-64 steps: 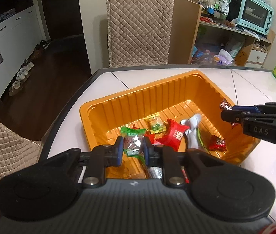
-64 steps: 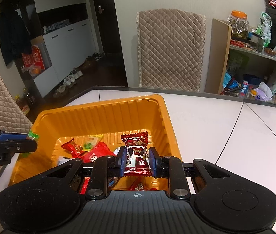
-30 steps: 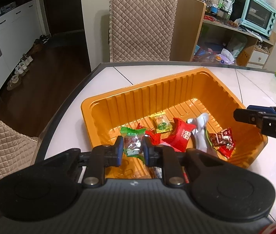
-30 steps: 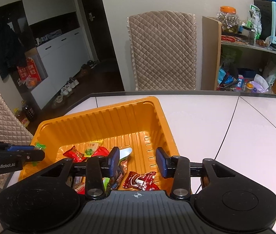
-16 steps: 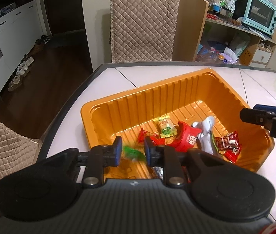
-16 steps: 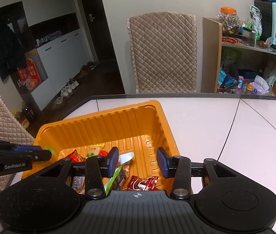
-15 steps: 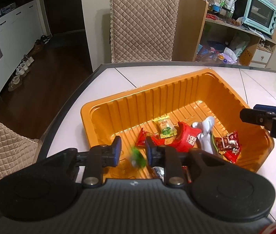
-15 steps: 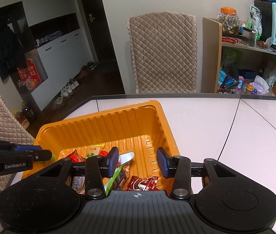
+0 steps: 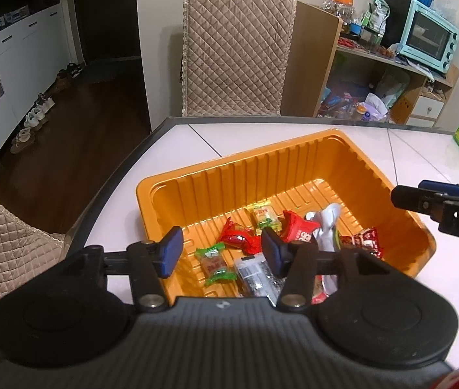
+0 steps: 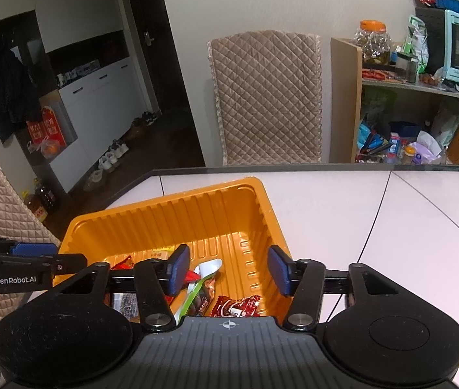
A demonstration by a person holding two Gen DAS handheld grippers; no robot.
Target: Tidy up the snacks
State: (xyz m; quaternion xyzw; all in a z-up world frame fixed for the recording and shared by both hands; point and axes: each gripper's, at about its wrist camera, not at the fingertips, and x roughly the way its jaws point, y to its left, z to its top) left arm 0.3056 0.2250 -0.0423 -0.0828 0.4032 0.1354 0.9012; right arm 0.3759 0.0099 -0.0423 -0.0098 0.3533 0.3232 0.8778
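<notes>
The left gripper (image 9: 222,251) is held over the near end of the orange tray (image 9: 197,181); its jaws are opening and nothing is clasped between them. Directly beneath, a green-wrapped candy (image 9: 215,263) is seen lying flat on the tray floor, just beside a grey speckled packet (image 9: 255,278). The right gripper (image 10: 227,270) is poised over the same tray from the other side, its jaws likewise opening and empty, with a dark red snack packet (image 10: 235,306) lying loose below. Further in, red wrappers (image 9: 297,228), a yellow-green candy (image 9: 265,215) and a white packet (image 9: 325,223) are piled together. The tray is set on a white table (image 10: 391,227), beyond which a quilted chair (image 9: 235,55) is placed.
</notes>
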